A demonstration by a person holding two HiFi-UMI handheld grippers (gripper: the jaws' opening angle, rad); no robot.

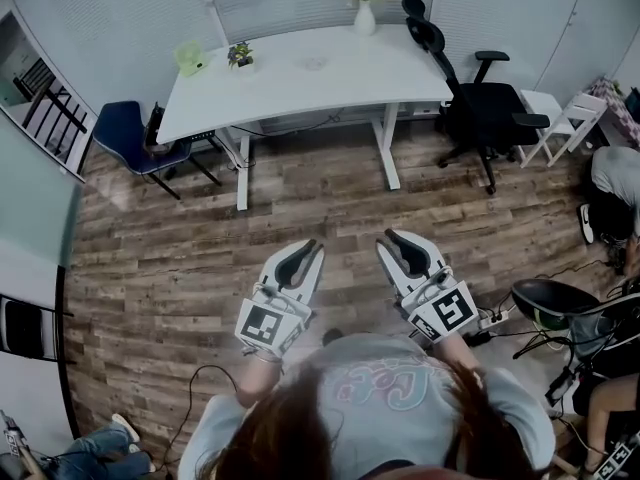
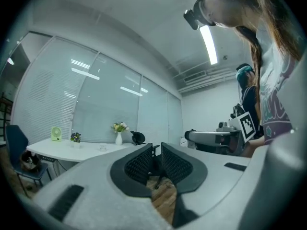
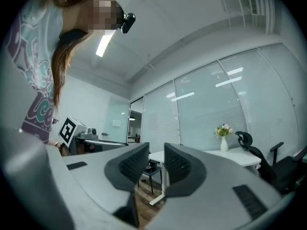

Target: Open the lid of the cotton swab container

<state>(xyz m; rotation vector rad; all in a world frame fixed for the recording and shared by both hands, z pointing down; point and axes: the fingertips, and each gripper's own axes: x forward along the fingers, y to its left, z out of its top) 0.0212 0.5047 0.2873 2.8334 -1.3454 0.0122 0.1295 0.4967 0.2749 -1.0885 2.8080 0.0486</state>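
A person holds two grippers out over the wooden floor [image 1: 150, 268]. The white desk [image 1: 290, 88] stands far off, at 12 o'clock from both of them.

The left gripper [image 1: 311, 245] has its jaws pressed together. Nothing is between them [image 2: 157, 147]. The right gripper [image 1: 391, 236] has its jaws a little bit apart. You can see a thin gap there, and nothing is in it [image 3: 157, 148]. Both grippers point flat, straight at the desk.

A small clear thing [image 1: 315, 64] sits near the middle of the desk. I think it is the cotton swab container, but it is too tiny here to be sure. I cannot tell which way its long side runs, or where its lid is. A vase of flowers [image 1: 365, 10] stands at 1 o'clock from it. A green fan [image 1: 190, 58] stands at 9 o'clock from it.

From the left gripper, the small clear thing is right at 12 o'clock, well apart. From the right gripper it is at 11 o'clock, also well apart. So the left gripper lines up with it better, but neither one is close. In the left gripper view it shows on the desk [image 2: 102, 147], at 9 o'clock from the jaws.

I think the job has not started yet. The person needs to walk to the desk first. Then one gripper can hold the container while the other lifts the lid.
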